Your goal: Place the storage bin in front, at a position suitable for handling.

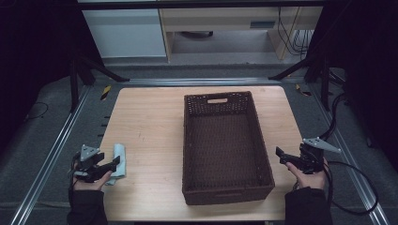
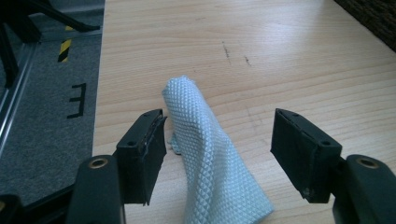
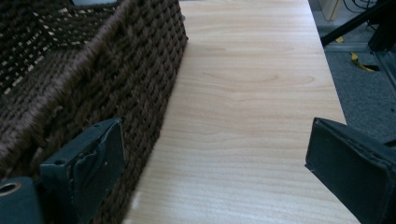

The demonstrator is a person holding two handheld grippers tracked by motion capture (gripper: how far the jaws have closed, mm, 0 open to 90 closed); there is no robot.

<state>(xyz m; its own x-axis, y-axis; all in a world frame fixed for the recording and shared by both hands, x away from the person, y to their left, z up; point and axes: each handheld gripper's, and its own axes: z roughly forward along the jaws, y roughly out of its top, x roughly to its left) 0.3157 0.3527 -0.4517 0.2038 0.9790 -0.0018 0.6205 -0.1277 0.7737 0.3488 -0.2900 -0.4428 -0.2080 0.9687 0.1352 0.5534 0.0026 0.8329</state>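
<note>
A folded pale blue cloth (image 1: 120,160) lies near the table's front left corner. My left gripper (image 1: 114,163) sits low over it, held by a hand in a dark sleeve. In the left gripper view the cloth (image 2: 205,154) runs up between the two black jaws of that gripper (image 2: 219,123), close beside the left pad, and the jaws stand wide apart, open. A dark brown woven basket (image 1: 228,194) with nothing in it stands in the middle of the table. My right gripper (image 1: 282,155) hovers at its right side, open, with only bare wood between its jaws (image 3: 215,130).
The wooden table (image 1: 150,117) has bare room left and right of the basket (image 3: 116,60). Grey floor with metal rails surrounds it. Black stand legs (image 1: 89,70) rise at the back corners, and cables trail from the right gripper.
</note>
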